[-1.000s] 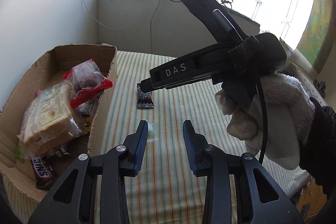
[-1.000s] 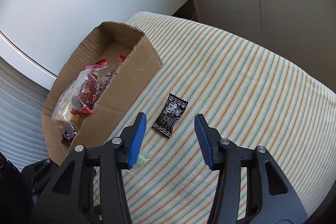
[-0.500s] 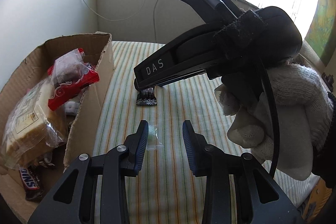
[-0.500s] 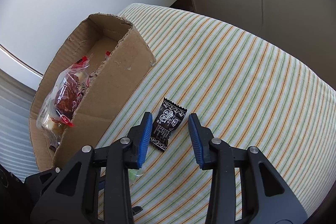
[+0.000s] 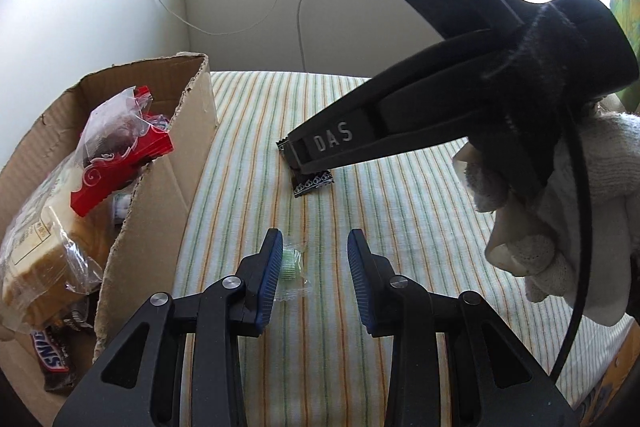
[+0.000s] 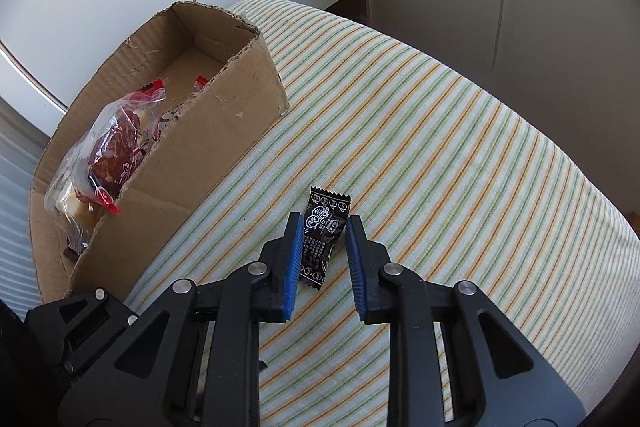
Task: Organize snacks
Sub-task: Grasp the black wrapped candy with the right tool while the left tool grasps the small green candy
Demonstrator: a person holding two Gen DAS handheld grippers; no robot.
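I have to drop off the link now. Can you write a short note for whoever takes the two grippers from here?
Right gripper: open, low, fingers either side of the black candy wrapper on the striped cloth; not closed on it yet.
Left gripper: open, empty, over the clear-wrapped green candy.
Cardboard box: already holds bagged snacks and a Snickers bar.
Left: grip both candies, drop them in the box.

Cardboard box [image 6: 224, 131] on table [image 6: 460, 163], left side, snack bags inside. Small sachet [image 6: 322, 231] on table right of box, between fingers of right tool [image 6: 320, 251], pads not closed on it. Wrapped candy [image 5: 291, 265] nearer, just beside left finger of left tool [image 5: 312, 279].
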